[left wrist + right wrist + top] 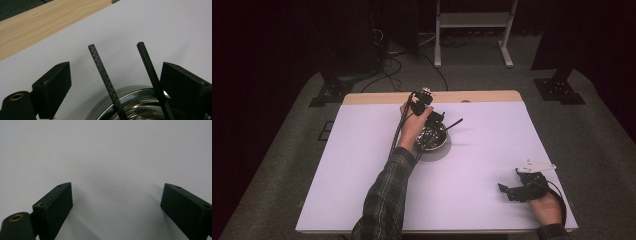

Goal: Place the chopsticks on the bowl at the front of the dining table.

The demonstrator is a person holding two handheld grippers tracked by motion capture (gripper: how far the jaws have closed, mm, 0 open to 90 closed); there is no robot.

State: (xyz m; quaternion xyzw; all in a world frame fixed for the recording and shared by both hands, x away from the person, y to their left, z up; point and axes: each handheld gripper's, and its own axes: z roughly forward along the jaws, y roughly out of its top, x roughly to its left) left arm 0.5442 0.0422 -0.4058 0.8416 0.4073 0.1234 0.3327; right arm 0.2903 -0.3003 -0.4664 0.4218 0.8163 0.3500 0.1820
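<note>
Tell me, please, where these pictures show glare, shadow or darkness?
High view: surroundings dark, the bowl casts a grey shadow on the table. Left gripper view: bright glints on the bowl's rim beside the chopsticks. Right gripper view: even light, soft shadows under the jaws.

Dim, dark surroundings around an evenly lit table (362, 165); soft shadows, glare on the bowl (130, 105).

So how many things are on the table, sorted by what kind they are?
Shiny metal bowl: 1
Black chopsticks leaning in the bowl: 2
Grippers, left gripper over the bowl and right gripper near the table's right edge: 2
Total: 5
</note>
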